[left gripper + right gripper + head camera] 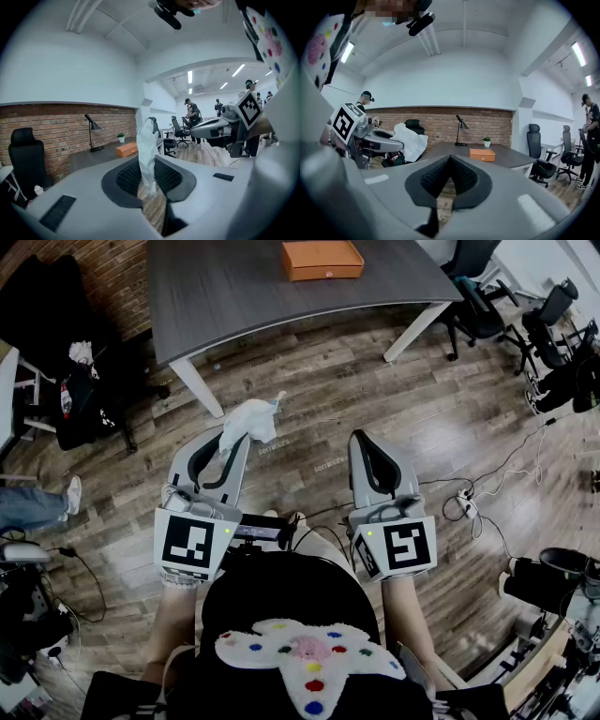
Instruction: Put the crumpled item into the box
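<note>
The crumpled item (pixel 246 423), a wad of thin white paper or film, is in my left tongs (pixel 234 448). In the left gripper view it stands upright between the two ribbed pads, which are pressed onto it with only its own thickness between them. Most of the wad sticks out past the tips. My right tongs (pixel 364 442) are completely closed with nothing in them, the pads meeting in a tight seam.

I'm holding both tongs out in front of me, side by side and roughly level, over the wooden floor (pixel 375 381). The orange box (pixel 322 259) sits on the far part of the dark bench (pixel 234 296), well apart from the wad and ahead of it. From the head view the box looks shallow and open at the top, though I can't be sure of that from here.

By my reckoning the pick-up is done and the grip looks secure enough, so roughly the first half is behind me. What's left is carrying the wad across the gap to the bench, bringing it over the box, and releasing it inside. Nothing is in the box yet as far as I can see.
</note>
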`<state>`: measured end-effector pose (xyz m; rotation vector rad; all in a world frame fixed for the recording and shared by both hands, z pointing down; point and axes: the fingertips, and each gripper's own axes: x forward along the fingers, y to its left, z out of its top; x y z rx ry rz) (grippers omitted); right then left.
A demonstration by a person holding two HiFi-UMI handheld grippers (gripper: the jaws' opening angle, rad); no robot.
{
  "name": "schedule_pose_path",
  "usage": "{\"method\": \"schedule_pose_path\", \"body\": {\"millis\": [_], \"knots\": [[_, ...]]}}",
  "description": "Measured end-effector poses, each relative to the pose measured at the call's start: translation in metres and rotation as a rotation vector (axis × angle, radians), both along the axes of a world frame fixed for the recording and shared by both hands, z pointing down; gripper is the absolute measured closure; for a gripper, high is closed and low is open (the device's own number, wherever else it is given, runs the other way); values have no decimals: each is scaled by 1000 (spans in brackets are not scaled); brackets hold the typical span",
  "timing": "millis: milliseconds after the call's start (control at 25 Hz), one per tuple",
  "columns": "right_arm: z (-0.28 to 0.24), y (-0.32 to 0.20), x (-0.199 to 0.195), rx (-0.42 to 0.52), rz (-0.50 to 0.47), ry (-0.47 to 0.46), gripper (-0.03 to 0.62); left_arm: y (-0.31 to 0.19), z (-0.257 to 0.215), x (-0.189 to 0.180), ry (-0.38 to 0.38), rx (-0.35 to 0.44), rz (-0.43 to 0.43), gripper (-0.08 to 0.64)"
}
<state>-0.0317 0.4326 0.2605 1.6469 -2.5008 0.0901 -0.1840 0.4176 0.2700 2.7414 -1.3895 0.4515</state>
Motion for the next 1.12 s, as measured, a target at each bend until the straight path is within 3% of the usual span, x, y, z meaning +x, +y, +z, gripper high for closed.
{"method": "schedule_pose_path", "body": {"millis": [520,760,1120], "knots": [[5,1,-1,-6,0,3,588,-3,5,3,-11,7,16,492],[0,-1,12,29,-11,29,588,-5,4,17,-25,19,4,492],[-6,-1,38,43,-21,-15,588,0,-14,37,-9,48,-34,492]]}}
